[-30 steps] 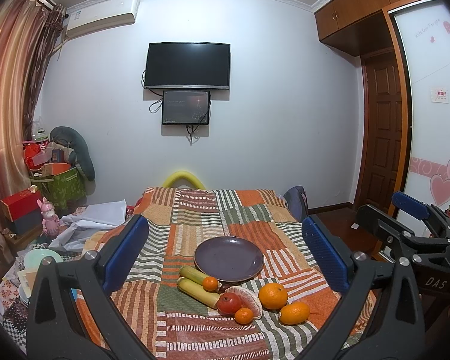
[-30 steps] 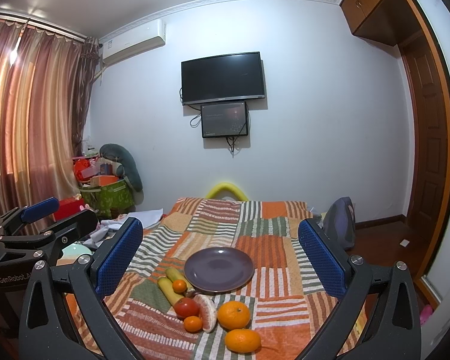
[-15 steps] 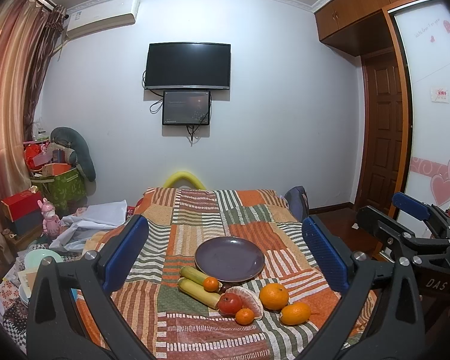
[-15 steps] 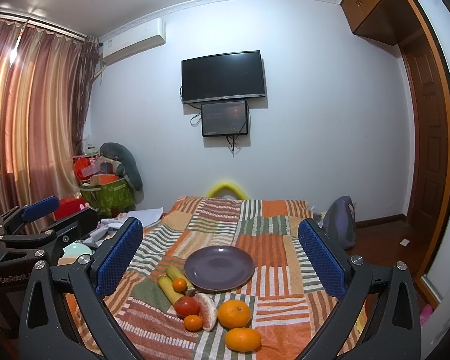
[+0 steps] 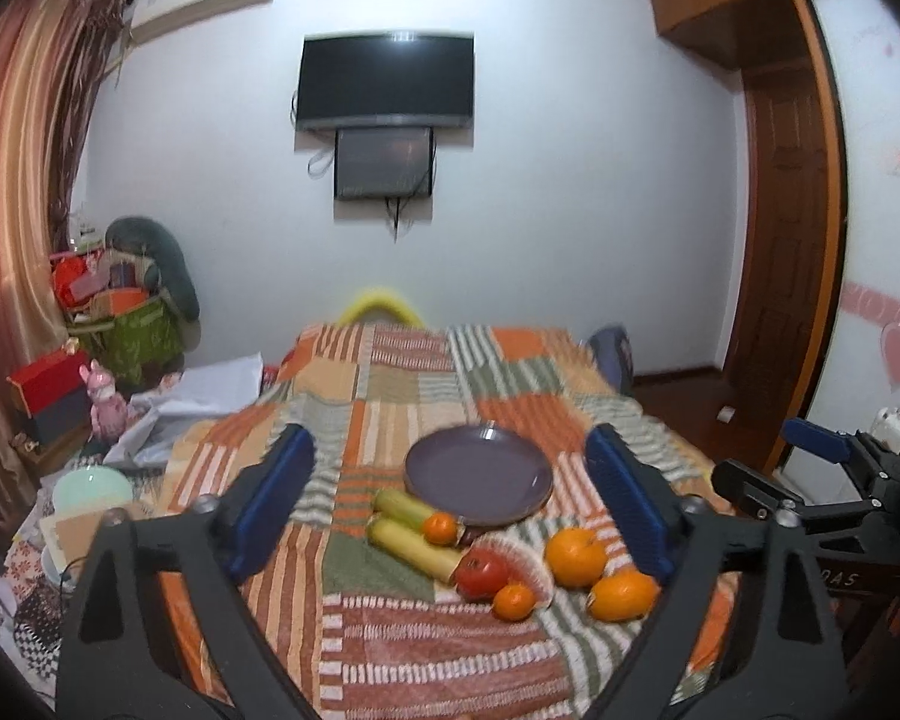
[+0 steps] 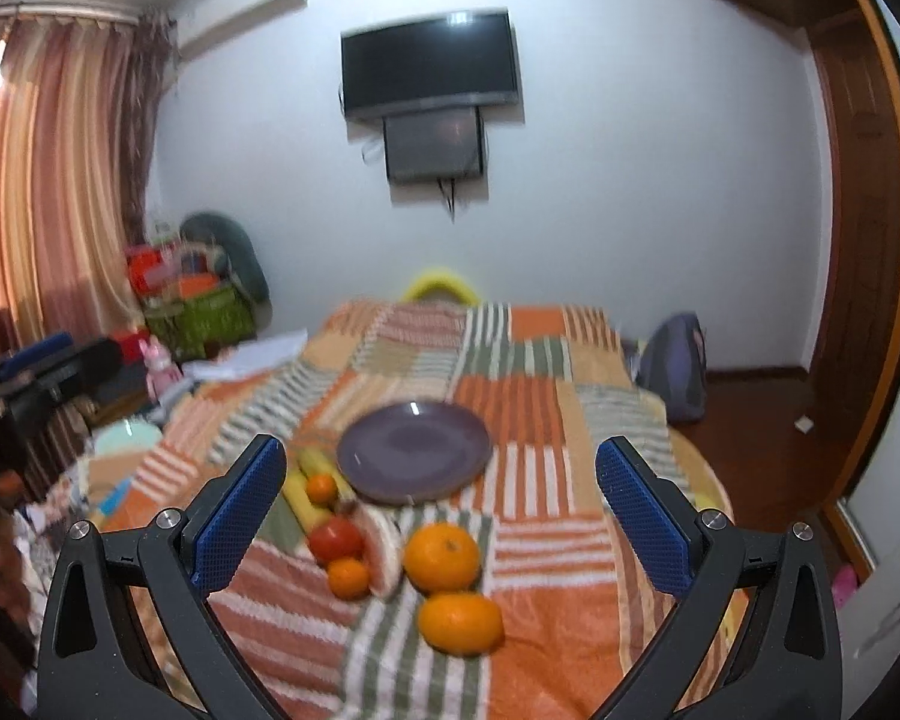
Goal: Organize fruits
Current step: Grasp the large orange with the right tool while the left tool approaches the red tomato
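An empty purple plate [image 5: 478,474] [image 6: 414,451] sits on the striped bedspread [image 5: 390,384] [image 6: 528,414]. In front of it lie two bananas [image 5: 414,547] [image 6: 303,495], a red tomato [image 5: 480,571] [image 6: 336,539], a pomelo slice [image 5: 525,555] [image 6: 383,546], two small tangerines [image 5: 515,600] [image 6: 349,577] and two larger oranges [image 5: 575,555] [image 6: 441,557]. My left gripper [image 5: 453,498] is open and empty, above the fruit. My right gripper [image 6: 441,510] is open and empty, with the oranges between its fingers.
The bed's left side has a pale green bowl [image 5: 92,489], a pink toy [image 5: 107,399] and piled boxes and bags [image 5: 120,312]. A backpack [image 6: 672,369] leans by the bed's right side. A wooden door [image 5: 780,228] stands at right.
Both grippers have moved forward and tipped down toward the fruit. The fruit and plate look larger and lower in view. Nothing on the bed has moved.
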`<action>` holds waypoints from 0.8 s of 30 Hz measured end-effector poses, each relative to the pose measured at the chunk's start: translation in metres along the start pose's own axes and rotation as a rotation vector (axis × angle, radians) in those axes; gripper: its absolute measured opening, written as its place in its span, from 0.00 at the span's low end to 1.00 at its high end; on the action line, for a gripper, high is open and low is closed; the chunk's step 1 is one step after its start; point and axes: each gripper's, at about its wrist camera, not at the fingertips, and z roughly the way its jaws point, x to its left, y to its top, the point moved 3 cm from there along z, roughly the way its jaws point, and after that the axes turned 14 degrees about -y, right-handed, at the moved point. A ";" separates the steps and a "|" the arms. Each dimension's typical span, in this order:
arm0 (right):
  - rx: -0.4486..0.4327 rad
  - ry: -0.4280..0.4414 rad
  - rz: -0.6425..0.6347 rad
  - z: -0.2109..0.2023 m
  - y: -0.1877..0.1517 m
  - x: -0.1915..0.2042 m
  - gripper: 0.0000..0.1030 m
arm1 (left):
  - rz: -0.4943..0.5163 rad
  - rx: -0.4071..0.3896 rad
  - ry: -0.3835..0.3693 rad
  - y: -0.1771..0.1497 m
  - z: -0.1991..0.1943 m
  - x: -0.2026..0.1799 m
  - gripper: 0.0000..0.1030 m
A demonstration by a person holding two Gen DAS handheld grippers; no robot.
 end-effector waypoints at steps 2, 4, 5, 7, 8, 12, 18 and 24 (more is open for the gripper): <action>0.044 -0.006 -0.018 0.013 -0.011 -0.003 0.96 | -0.006 0.042 0.006 -0.007 0.012 0.005 0.82; 0.094 -0.006 -0.037 0.025 -0.022 -0.006 0.90 | -0.012 0.074 0.008 -0.015 0.021 0.010 0.80; 0.124 -0.003 -0.042 0.032 -0.028 -0.007 0.86 | -0.012 0.093 0.010 -0.020 0.027 0.013 0.78; 0.176 0.009 -0.044 0.040 -0.037 -0.009 0.82 | -0.011 0.133 0.016 -0.030 0.038 0.018 0.74; 0.209 0.018 -0.043 0.046 -0.044 -0.011 0.81 | -0.010 0.147 0.016 -0.033 0.042 0.019 0.69; 0.313 0.026 -0.051 0.064 -0.065 -0.011 0.80 | -0.031 0.220 0.001 -0.050 0.062 0.029 0.60; 0.448 0.049 -0.045 0.089 -0.096 -0.008 0.80 | -0.077 0.307 -0.029 -0.074 0.087 0.042 0.60; 0.547 0.074 -0.037 0.112 -0.118 -0.004 0.80 | -0.117 0.428 -0.086 -0.100 0.117 0.047 0.60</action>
